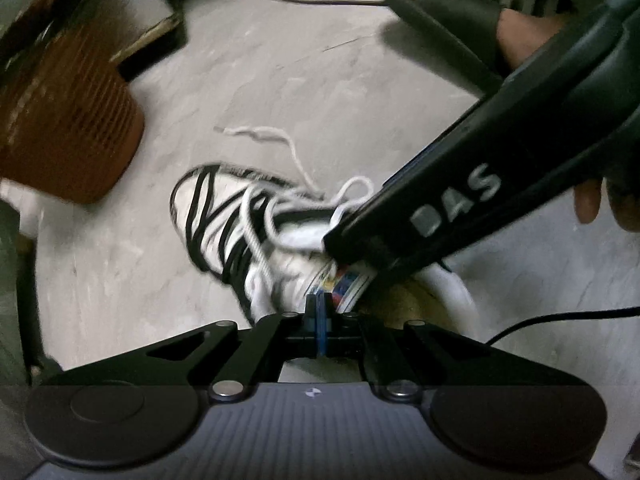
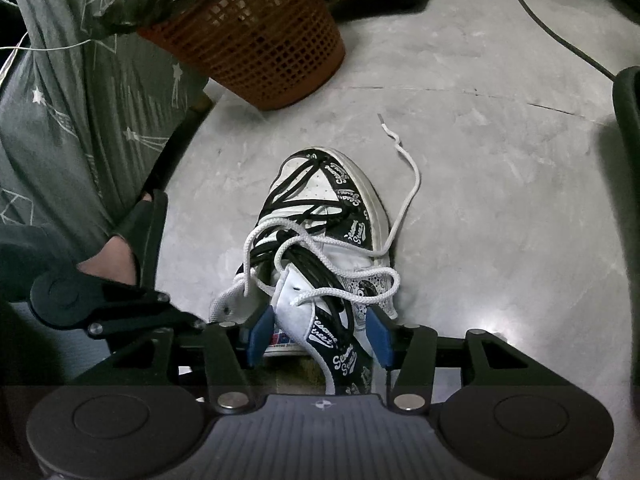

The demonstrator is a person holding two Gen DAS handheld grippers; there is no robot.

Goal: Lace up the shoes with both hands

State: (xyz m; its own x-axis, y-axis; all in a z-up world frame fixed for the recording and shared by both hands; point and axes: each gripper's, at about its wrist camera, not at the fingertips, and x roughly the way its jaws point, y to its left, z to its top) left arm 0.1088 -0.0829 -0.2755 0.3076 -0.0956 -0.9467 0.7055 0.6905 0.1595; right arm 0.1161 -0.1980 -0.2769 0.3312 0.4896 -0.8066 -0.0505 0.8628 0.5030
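A black-and-white high-top shoe (image 2: 344, 200) stands on the grey floor with its toe pointing away. Black lace (image 2: 298, 188) crosses the front and a loose white lace (image 2: 408, 192) tangles over the tongue (image 2: 296, 300), one end trailing on the floor. My right gripper (image 2: 320, 334) is open, its blue pads (image 2: 262, 332) either side of the tongue and collar. My left gripper (image 1: 320, 312) is shut just above the tongue's coloured label, with nothing visible between its pads. In the left wrist view the shoe (image 1: 224, 216) is blurred and the right tool's black body (image 1: 460, 208) crosses it.
An orange mesh basket (image 2: 260, 40) stands beyond the shoe at the left. A person's grey-trousered leg (image 2: 80, 100) and slippered foot (image 2: 136, 236) are at the left, and another slippered foot (image 1: 440, 12) at the right. A black cable (image 2: 560, 40) runs along the floor.
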